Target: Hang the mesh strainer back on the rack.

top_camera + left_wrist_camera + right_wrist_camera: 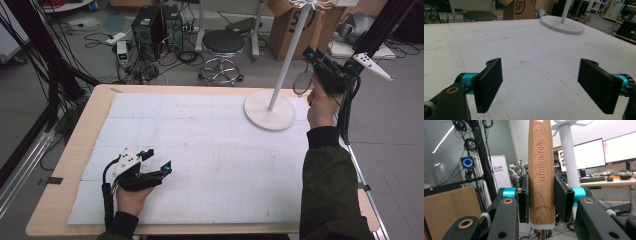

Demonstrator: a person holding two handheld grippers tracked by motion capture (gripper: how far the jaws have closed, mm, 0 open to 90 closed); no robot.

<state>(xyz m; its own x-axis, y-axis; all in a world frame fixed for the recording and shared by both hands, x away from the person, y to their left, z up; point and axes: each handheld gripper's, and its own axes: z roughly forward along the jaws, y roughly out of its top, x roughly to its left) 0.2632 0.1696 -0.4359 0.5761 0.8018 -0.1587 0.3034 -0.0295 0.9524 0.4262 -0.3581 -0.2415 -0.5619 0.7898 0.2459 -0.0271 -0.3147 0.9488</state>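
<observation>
a: where's the right gripper (314, 59)?

b: up off the table, at the far right, close beside the white pole of the stand (287, 50). the hand (322, 102) under it is raised above the table's right edge.

a: is it holding anything?

b: yes. in the right gripper view a wooden handle (541, 172) stamped "kitchen tool" stands upright between the two black pads (524, 198). both pads press flat on its lower part, one on each side, so the jaws are partly closed and clamped on it.

a: how does the handle sit against the pads?

b: its bottom end, with a pale collar, sits just below the pads' lower edge, and a thin metal stem goes down from there. the tapered top runs well above the pads, out of the top of the picture.

a: and the working end?

b: in the high view a round wire loop (302, 83) hangs under the gripper, just right of the pole and above the stand's round base (260, 112). it looks like a small strainer or skimmer, but i can't tell which.

a: the left gripper (159, 161)?

b: low over the white mat (210, 150) at the near left, held in the left hand (132, 197). its jaws stand wide apart with bare mat between them, gripping nothing.
</observation>
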